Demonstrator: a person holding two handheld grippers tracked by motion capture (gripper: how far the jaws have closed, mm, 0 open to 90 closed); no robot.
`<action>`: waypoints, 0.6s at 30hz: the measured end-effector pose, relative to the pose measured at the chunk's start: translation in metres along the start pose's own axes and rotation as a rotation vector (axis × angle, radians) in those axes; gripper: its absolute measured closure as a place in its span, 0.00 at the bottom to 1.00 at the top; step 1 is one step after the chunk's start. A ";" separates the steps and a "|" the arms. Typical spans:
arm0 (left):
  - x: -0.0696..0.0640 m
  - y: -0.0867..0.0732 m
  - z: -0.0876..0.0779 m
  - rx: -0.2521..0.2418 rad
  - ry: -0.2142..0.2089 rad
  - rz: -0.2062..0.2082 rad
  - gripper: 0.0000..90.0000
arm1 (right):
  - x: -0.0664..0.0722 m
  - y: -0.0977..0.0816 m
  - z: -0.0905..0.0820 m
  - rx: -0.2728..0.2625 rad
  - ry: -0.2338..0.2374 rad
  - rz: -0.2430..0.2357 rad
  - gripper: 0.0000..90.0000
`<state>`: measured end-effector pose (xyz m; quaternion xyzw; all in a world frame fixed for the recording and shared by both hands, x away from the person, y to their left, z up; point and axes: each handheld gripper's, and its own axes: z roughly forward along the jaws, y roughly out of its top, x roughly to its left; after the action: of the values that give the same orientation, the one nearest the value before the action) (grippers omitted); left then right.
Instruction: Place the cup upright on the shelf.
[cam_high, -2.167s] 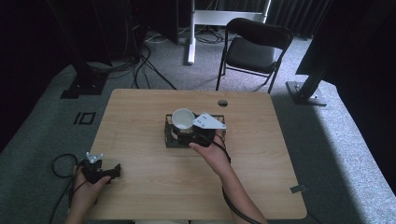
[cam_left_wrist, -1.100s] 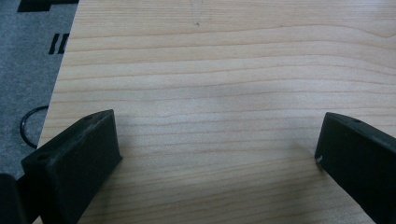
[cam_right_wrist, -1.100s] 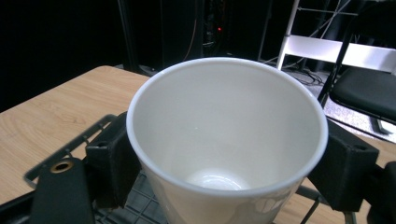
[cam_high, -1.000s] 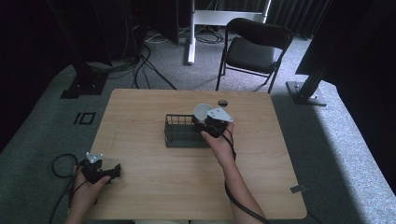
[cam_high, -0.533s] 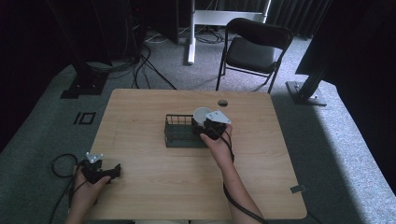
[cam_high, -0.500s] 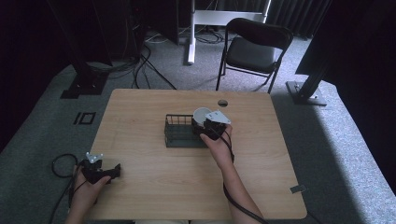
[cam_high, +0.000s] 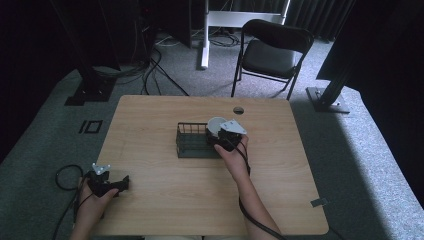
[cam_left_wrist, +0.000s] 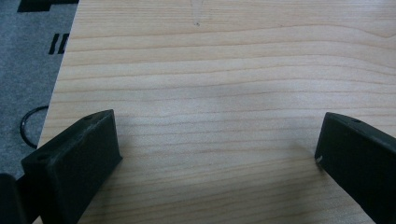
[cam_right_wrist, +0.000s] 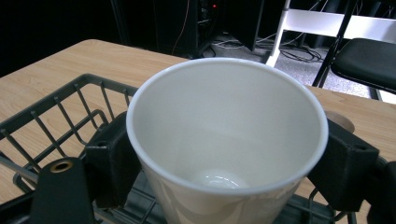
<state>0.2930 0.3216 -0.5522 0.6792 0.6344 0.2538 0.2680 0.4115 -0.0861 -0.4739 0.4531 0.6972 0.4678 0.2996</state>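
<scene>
High view. Wooden counter (cam_high: 165, 200) across the middle of the frame. A dark wire basket (cam_high: 192, 141) sits near its centre. The right gripper (cam_high: 223, 135), grey plate on top, is at the basket's right end, carrying a white paper cup (cam_high: 216, 125) at or over that end. The left gripper (cam_high: 106, 183) rests at the counter's lower left edge, well apart from the basket, cable looping off the edge. A folding chair (cam_high: 270, 52) stands on the floor beyond the counter, upper centre.

Left gripper view. Black jaws at lower left and lower right, spread wide with bare wood grain between them; nothing held (idle, by the look of it).

Right gripper view. The cup (cam_right_wrist: 226, 140) takes the centre of the frame, upright and empty, mouth toward the camera. The jaws press its wall from left and right, closed on it. Basket wires (cam_right_wrist: 60, 112) run at left and below the cup; the chair seat (cam_right_wrist: 366, 58) shows at upper right.

Progress, as judged: the cup is grasped and brought to the basket's right end. Whether its base already stands on the basket floor cannot be told. Left to do: seat it if needed, release, and draw the gripper clear.
</scene>
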 end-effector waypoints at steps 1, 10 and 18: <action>0.000 0.000 0.000 0.000 0.000 0.000 0.00 | 0.000 0.000 0.000 -0.002 0.002 0.004 0.22; 0.000 0.000 0.000 0.000 0.000 0.000 0.00 | -0.003 0.001 0.002 0.003 0.026 -0.011 0.21; 0.000 0.000 0.000 0.000 0.000 0.001 0.00 | -0.005 0.005 -0.003 -0.030 0.046 -0.020 0.13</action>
<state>0.2931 0.3216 -0.5522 0.6794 0.6342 0.2538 0.2678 0.4127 -0.0906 -0.4683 0.4306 0.7012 0.4856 0.2951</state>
